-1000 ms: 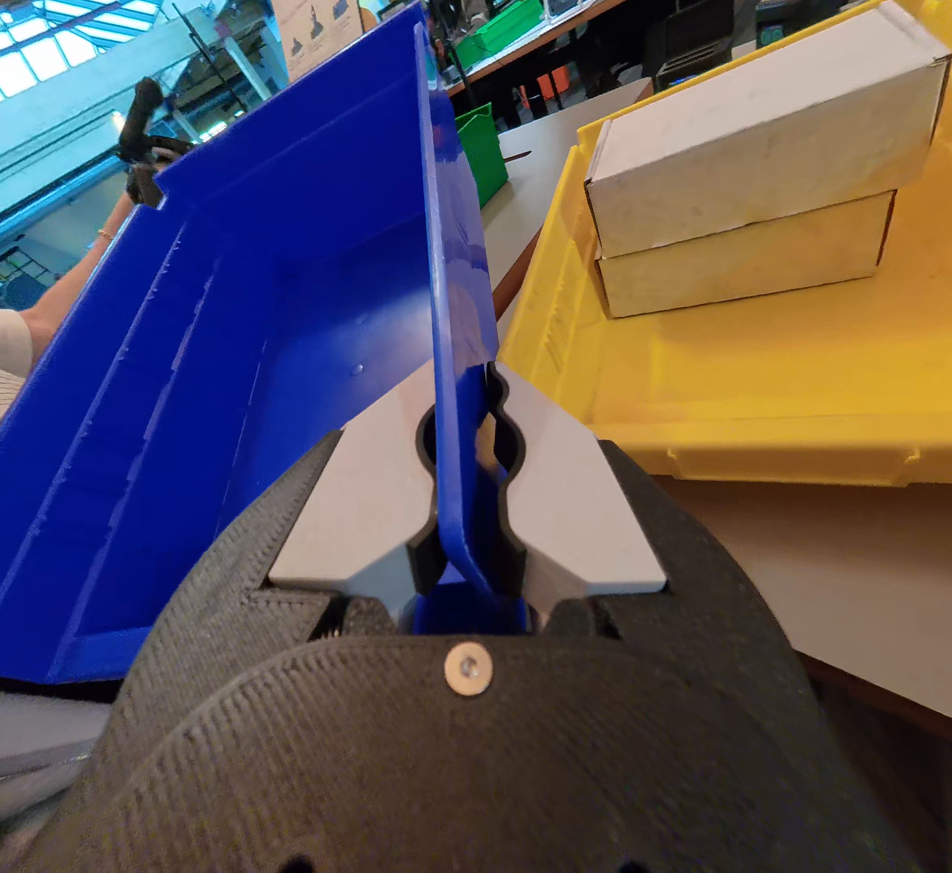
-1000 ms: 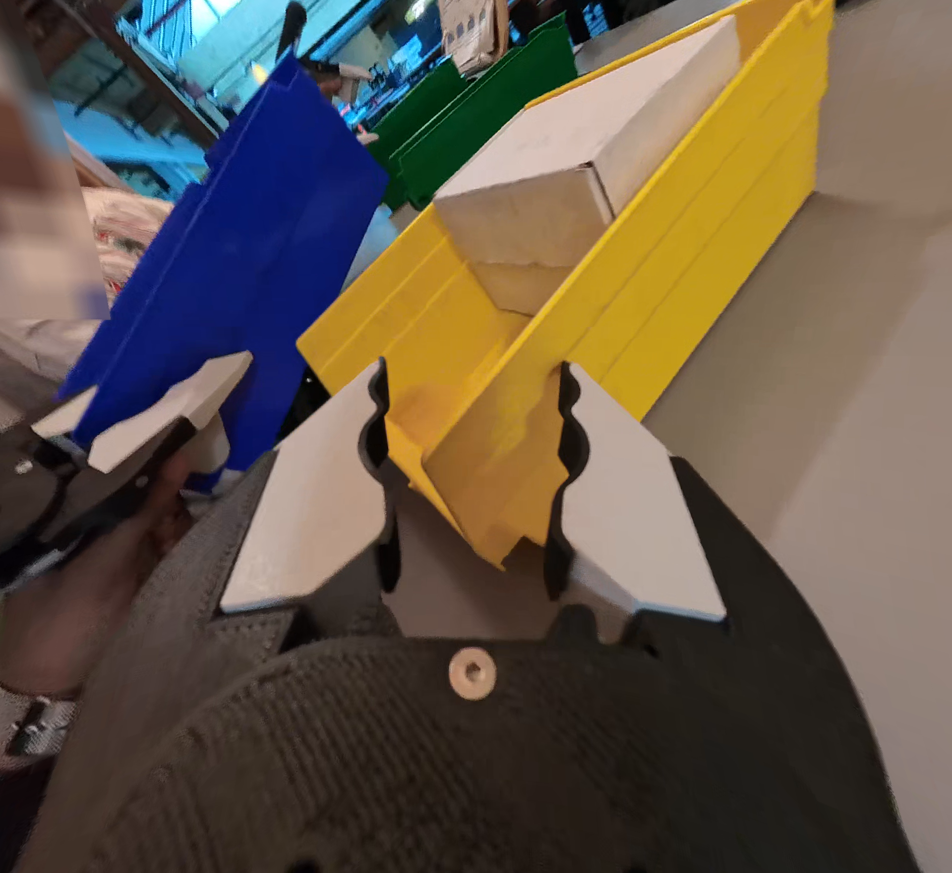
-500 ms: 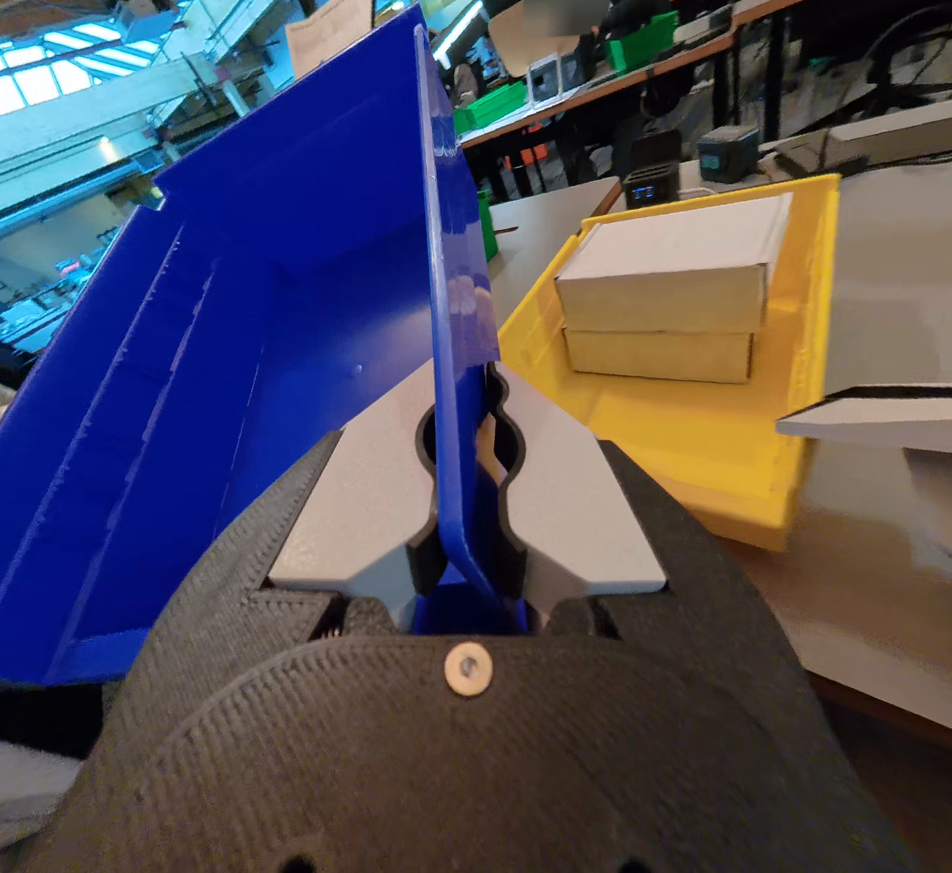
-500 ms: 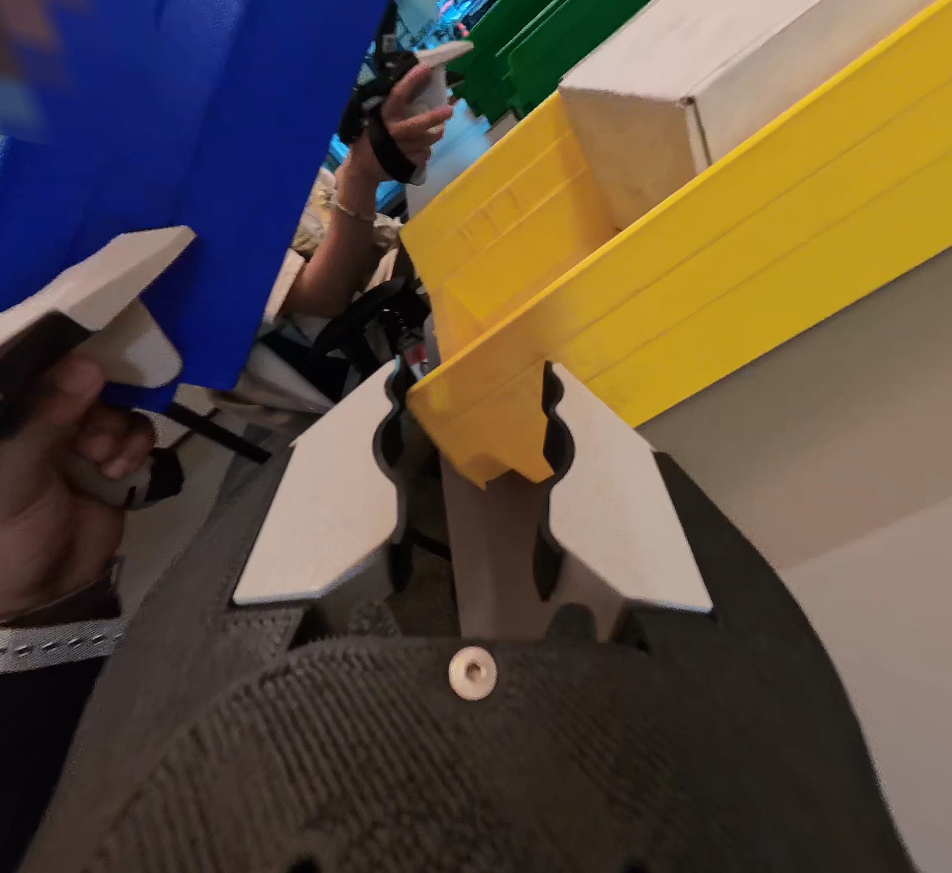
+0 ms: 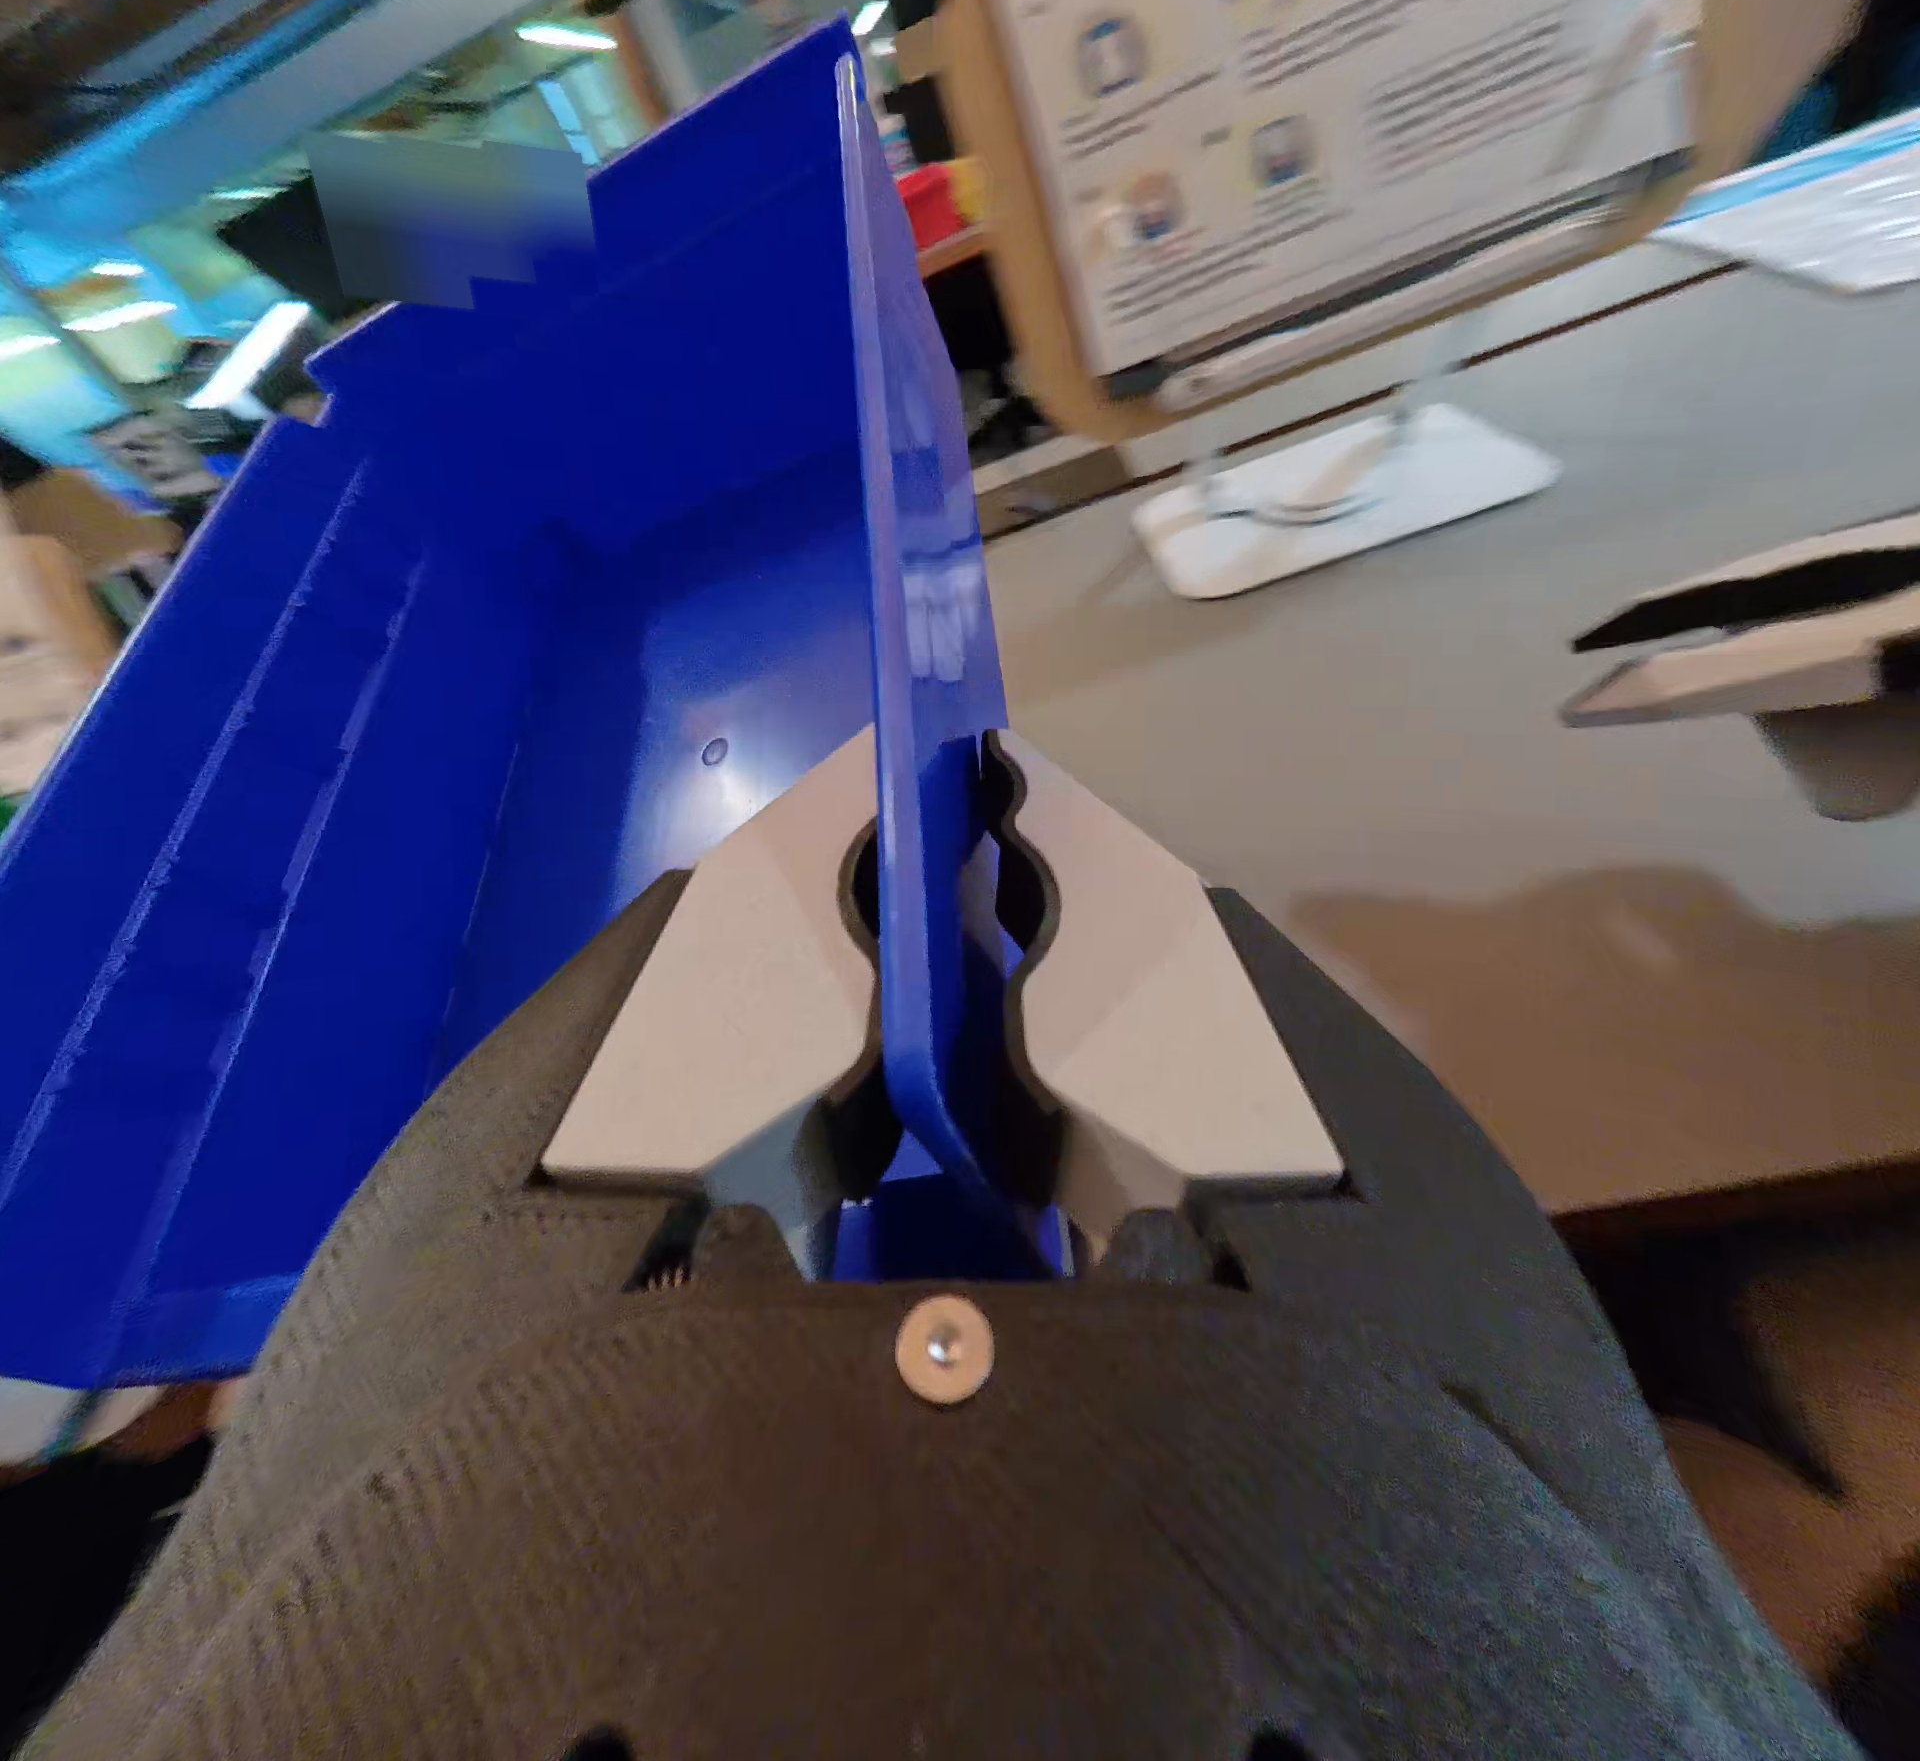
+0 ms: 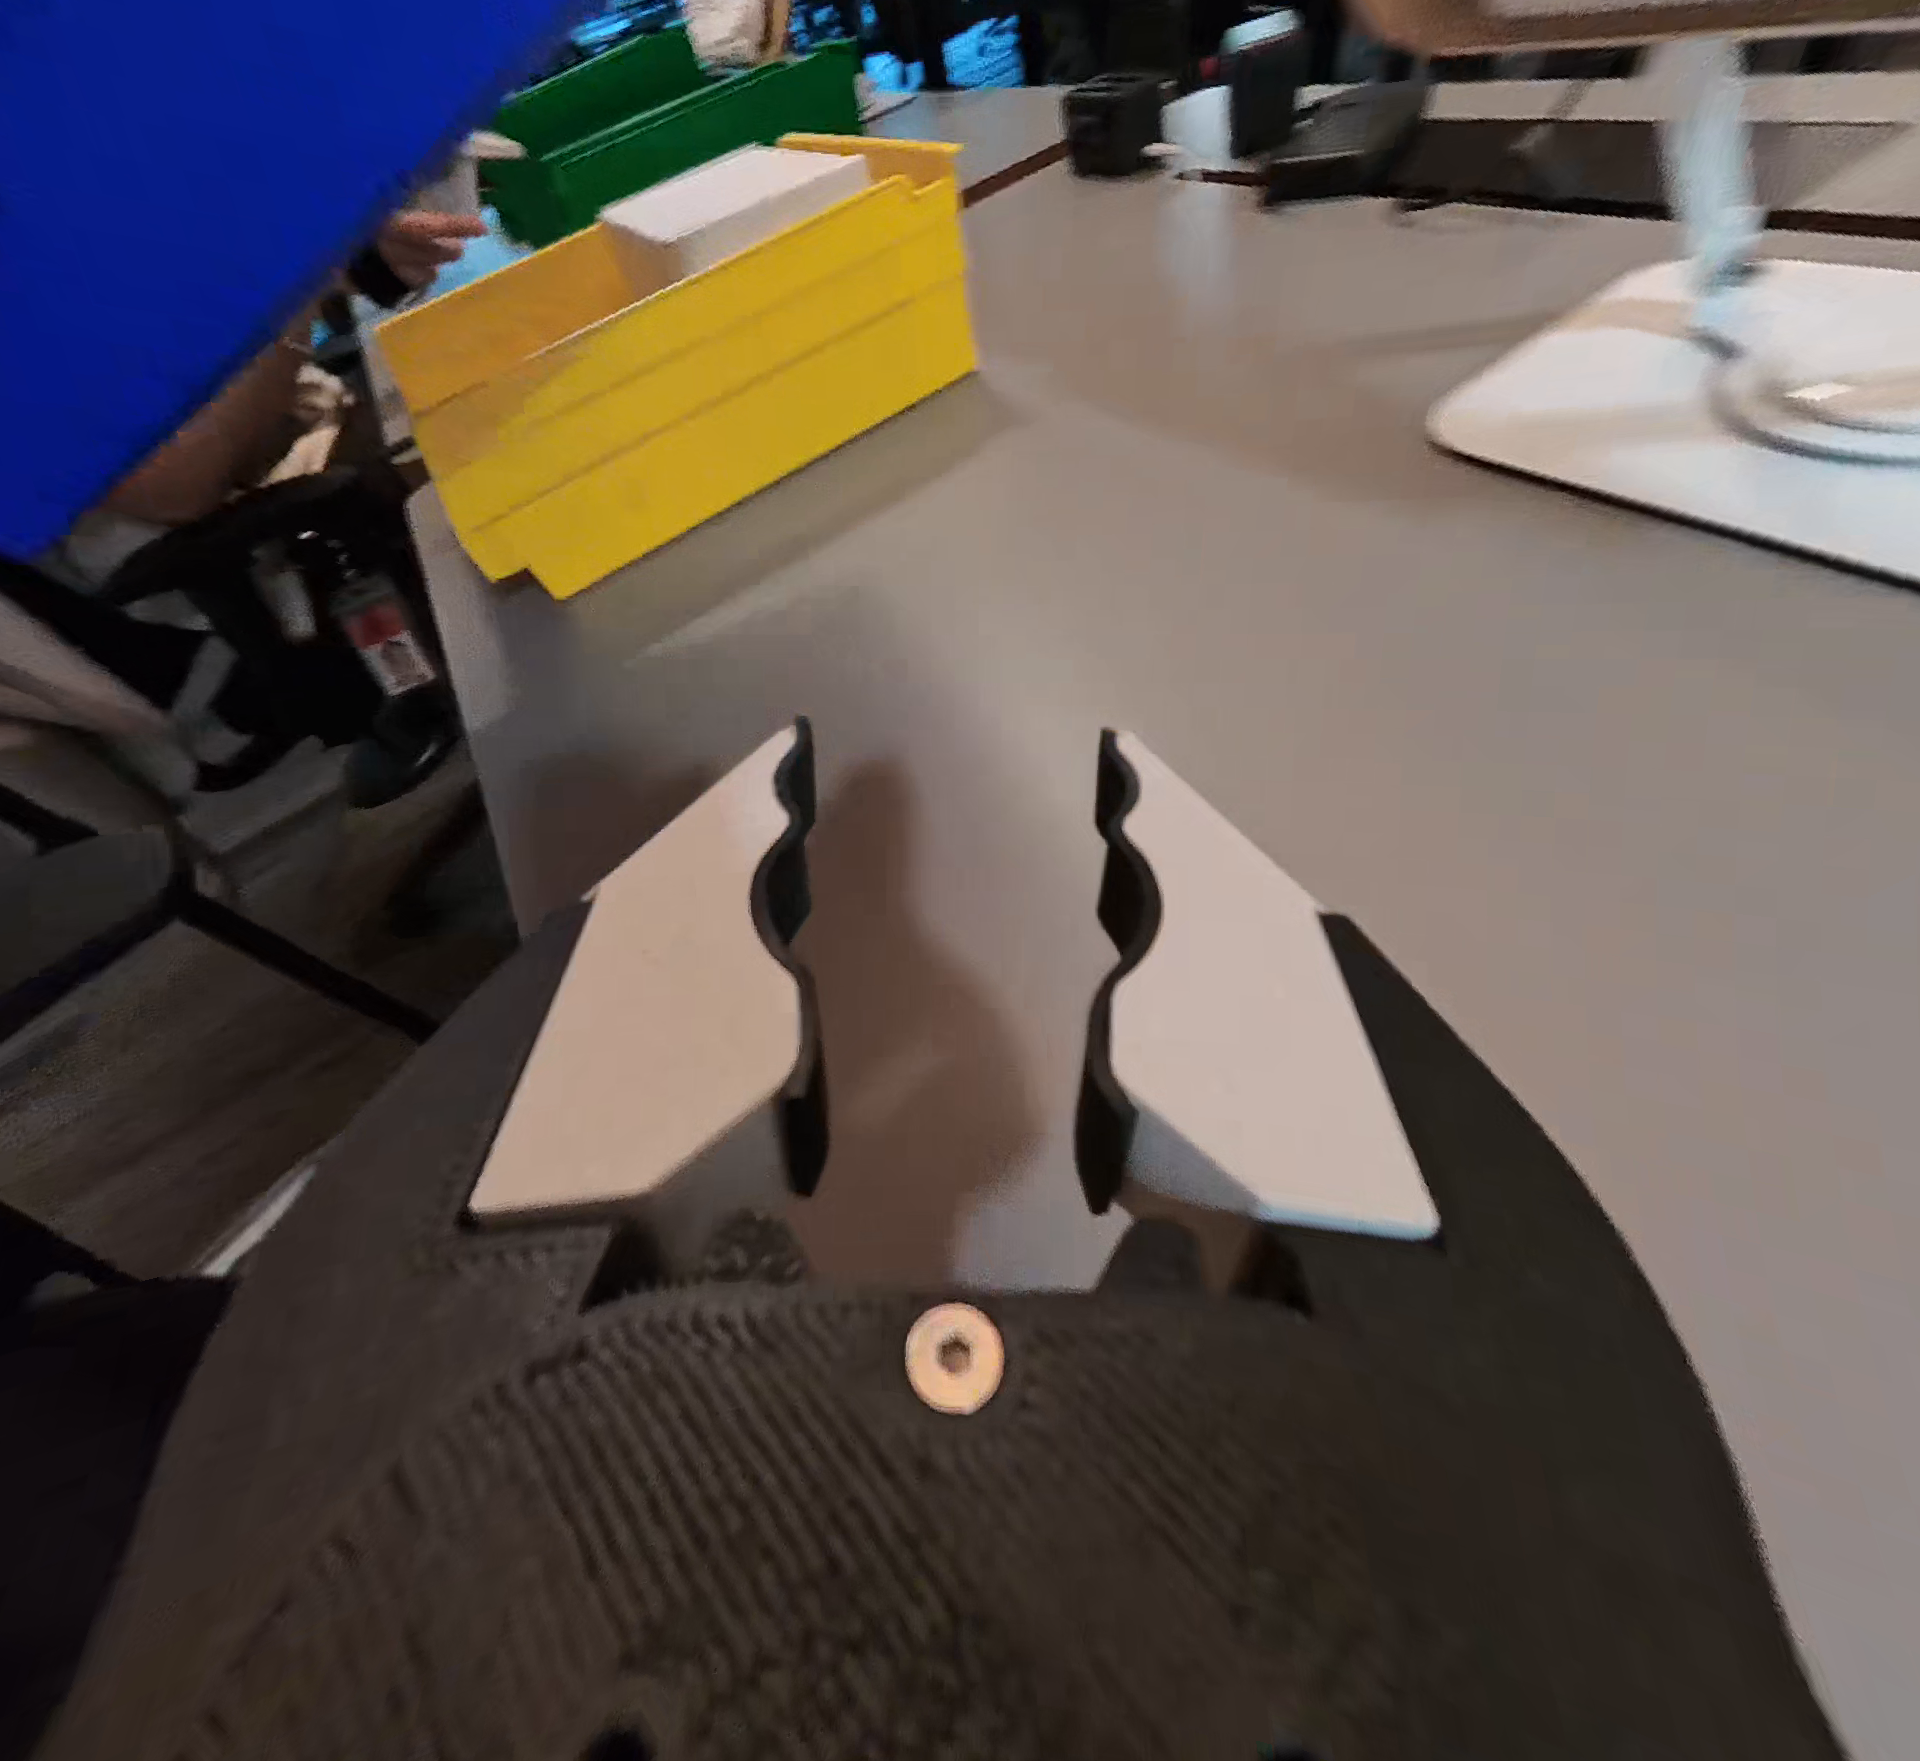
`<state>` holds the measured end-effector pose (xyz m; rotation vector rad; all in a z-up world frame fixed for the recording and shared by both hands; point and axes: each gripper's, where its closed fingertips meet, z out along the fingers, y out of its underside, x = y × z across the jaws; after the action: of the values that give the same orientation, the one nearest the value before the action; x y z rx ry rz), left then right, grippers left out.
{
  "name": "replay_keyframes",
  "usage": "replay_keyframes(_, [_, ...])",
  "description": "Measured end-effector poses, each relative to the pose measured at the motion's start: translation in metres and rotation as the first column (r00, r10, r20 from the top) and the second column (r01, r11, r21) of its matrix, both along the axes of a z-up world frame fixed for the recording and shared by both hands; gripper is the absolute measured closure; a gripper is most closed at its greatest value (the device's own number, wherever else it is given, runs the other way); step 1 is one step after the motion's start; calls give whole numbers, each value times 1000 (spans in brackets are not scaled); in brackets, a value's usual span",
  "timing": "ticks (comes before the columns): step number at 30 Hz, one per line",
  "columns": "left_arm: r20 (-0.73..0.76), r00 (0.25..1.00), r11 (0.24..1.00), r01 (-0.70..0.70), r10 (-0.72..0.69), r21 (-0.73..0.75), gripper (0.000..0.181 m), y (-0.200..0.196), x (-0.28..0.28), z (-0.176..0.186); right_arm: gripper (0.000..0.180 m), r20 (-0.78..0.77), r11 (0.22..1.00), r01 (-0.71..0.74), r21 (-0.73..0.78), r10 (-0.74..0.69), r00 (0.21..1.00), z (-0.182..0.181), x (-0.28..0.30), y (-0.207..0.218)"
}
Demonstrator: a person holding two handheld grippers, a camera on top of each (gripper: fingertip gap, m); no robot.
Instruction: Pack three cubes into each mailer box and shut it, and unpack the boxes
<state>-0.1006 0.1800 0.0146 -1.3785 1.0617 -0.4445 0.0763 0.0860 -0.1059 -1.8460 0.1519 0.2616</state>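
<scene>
My left gripper is shut on the side wall of an empty blue bin and holds it tilted in the air; the bin also fills the upper left of the right wrist view. My right gripper is open and empty over the grey table; it also shows at the right edge of the left wrist view. A yellow bin stands at the table's left edge with stacked white mailer boxes in it. No cubes are in view.
A white stand base holding a poster board sits on the table at the right. Green bins stand behind the yellow bin. A person's hand and a chair are at the left, off the table. The left gripper's tips are roughly 25 centimeters from the right gripper's.
My right gripper let go of the yellow bin's corner, opened wider and drew back over the table. My left gripper swung right with the blue bin, so the yellow bin left its view.
</scene>
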Motion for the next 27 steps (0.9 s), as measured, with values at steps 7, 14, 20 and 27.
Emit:
replay_keyframes(7, [69, 926, 884, 374, -370, -280, 174, -125, 88, -30, 126, -17, 944, 302, 133, -303, 953, 28, 75, -111])
replay_keyframes(14, [-95, 908, 887, 369, -407, -276, 174, -167, 134, -79, 117, -78, 859, 464, 216, -459, 885, 41, 115, -181])
replay_keyframes(20, [-124, 890, 865, 382, -439, -326, 174, -194, 155, -108, 113, -257, 879, 301, 370, -214, 942, 69, 87, -181])
replay_keyframes(27, [-165, 877, 876, 399, -451, -271, 173, -208, 162, -127, 111, -208, 894, 282, 349, -219, 953, 68, 76, -179])
